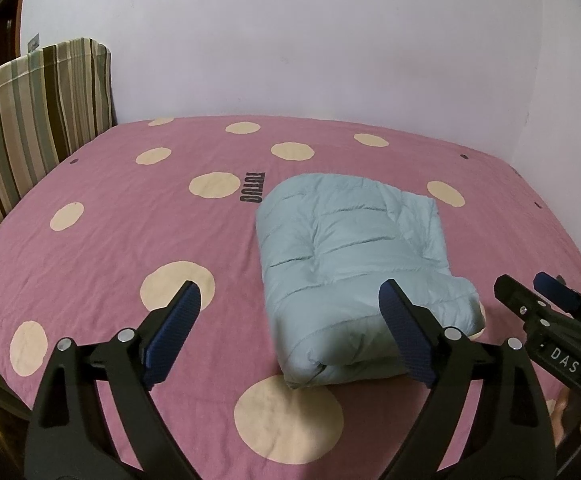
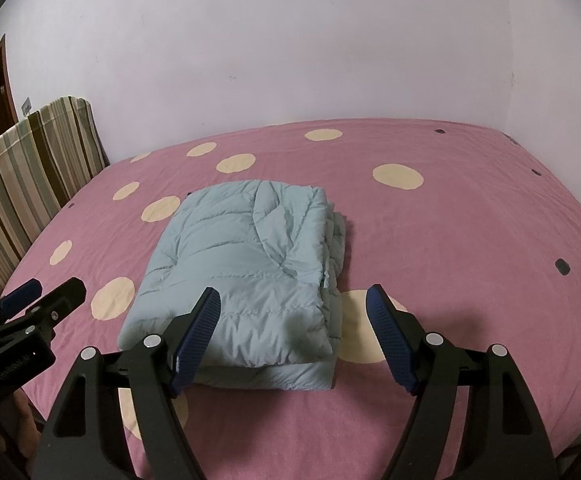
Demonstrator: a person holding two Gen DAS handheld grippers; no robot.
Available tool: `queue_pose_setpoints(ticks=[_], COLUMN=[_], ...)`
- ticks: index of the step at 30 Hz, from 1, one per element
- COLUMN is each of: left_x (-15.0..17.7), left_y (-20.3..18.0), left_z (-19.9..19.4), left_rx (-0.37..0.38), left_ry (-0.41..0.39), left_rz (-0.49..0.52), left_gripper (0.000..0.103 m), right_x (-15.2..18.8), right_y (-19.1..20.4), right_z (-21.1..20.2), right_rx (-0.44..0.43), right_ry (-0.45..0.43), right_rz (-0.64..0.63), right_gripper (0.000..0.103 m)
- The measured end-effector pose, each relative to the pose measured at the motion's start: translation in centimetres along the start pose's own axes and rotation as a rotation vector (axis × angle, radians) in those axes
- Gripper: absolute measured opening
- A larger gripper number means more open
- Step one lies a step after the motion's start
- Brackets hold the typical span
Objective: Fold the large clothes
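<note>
Left gripper (image 1: 290,312) wide open, holding nothing. Right gripper (image 2: 292,320) wide open too, nothing in it. Folded blue puffy jacket (image 2: 242,268) on the pink spotted bed (image 2: 450,248), just in front of both, a bit under the tips.

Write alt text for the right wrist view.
A light blue puffer jacket lies folded into a compact rectangle on a pink bedspread with cream dots. The right hand-held gripper hovers open above its near edge, holding nothing; the left hand-held gripper shows at far left.
</note>
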State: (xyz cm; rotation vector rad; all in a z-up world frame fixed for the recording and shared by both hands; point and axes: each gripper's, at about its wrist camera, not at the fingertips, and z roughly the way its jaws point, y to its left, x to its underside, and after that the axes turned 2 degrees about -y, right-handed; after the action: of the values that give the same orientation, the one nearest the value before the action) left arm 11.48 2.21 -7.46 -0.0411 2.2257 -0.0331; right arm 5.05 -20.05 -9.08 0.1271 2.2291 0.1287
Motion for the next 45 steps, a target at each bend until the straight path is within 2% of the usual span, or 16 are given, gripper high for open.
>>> queue_pose_setpoints(ticks=[16,22,25,45], left_x=[-0.1,-0.1,0.0,-0.5], left_y=[0.0,-0.1,-0.2,-0.5], left_z=[0.2,0.1,-0.1,-1.3], left_rx=[0.000,0.000,-0.005,-0.010], left_ry=[0.008,-0.006,-0.012,-0.059], left_rz=[-0.007,-0.003,0.002,0.038], left_gripper=[0.091,0.091,0.091,0.092], right_x=[0.1,0.1,0.1,0.2], right_y=[0.1,0.0,0.0,-0.3], right_z=[0.3,0.4,0.4,0.4], right_rx=[-0.002,-0.002,-0.001,0.005], right_ry=[0.008,0.006,0.002,0.000], right_rz=[-0.011,-0.013,-0.013,-0.038], right_gripper=[0.074,0.075,0.078,0.079])
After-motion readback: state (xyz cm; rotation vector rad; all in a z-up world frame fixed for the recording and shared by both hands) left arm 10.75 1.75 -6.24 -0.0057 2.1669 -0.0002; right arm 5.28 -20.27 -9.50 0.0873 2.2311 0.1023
